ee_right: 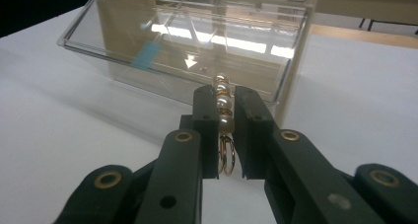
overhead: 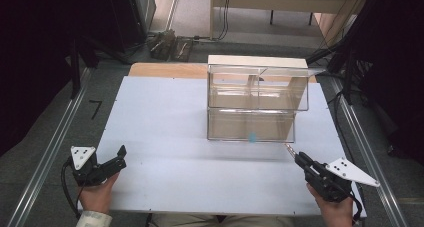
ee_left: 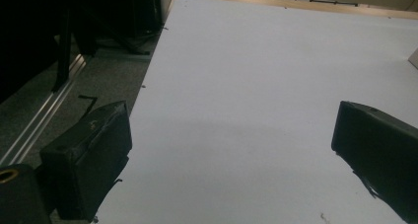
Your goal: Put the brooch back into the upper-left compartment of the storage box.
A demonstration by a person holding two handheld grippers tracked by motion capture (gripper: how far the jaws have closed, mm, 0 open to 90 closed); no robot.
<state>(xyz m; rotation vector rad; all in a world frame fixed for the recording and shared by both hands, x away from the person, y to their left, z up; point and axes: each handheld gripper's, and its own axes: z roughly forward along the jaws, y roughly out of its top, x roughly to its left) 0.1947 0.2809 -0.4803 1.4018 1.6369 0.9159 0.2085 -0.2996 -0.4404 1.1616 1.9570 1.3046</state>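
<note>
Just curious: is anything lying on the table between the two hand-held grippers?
No. In the high view, bare table separates the left gripper from the right gripper.

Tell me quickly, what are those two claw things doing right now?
Left gripper open, empty, at table's near-left edge. Right gripper shut on pearl-and-gold-ring piece, pointing at clear plastic box. Nothing between them.

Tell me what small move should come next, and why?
Probably carry the right gripper forward to the clear two-tier box. Its jaws are shut on a pearl-and-gold-ring piece, and the box stands just ahead. The left gripper rests open on the table.
</note>
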